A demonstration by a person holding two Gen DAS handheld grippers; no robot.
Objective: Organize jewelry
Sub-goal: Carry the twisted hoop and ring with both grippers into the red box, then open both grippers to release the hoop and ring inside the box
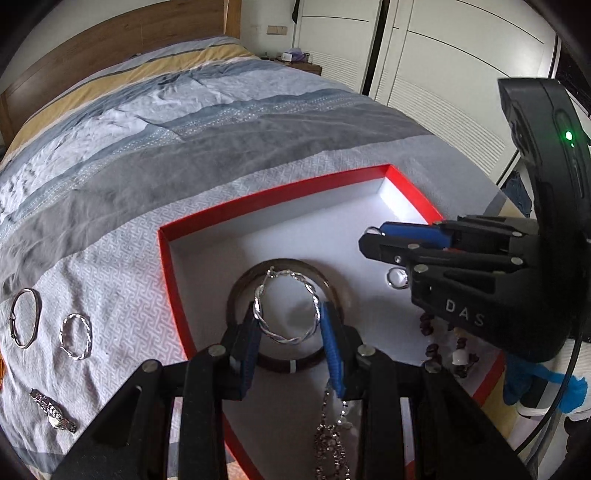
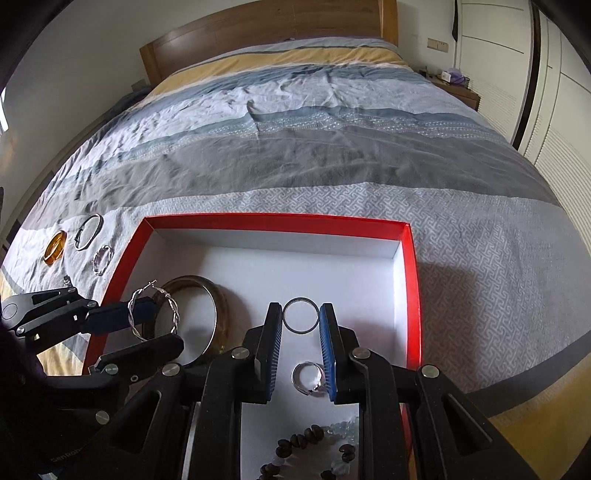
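My left gripper (image 1: 287,314) is shut on a twisted silver hoop earring (image 1: 286,338), held above the red-rimmed white box (image 1: 273,195). It shows in the right wrist view too (image 2: 153,314). My right gripper (image 2: 300,314) is shut on a thin plain ring (image 2: 300,315) over the box floor (image 2: 332,280). In the box lie a brown bangle (image 1: 240,288), a silver ring (image 2: 306,376), a dark bead bracelet (image 2: 299,441) and a silver chain (image 1: 330,443).
On the bedspread left of the box lie a silver oval bangle (image 1: 24,323), a second twisted hoop (image 1: 75,336), a metal watch band piece (image 1: 53,410) and an amber bangle (image 2: 55,247). Wardrobe doors (image 1: 443,74) stand at right, the wooden headboard (image 2: 258,29) behind.
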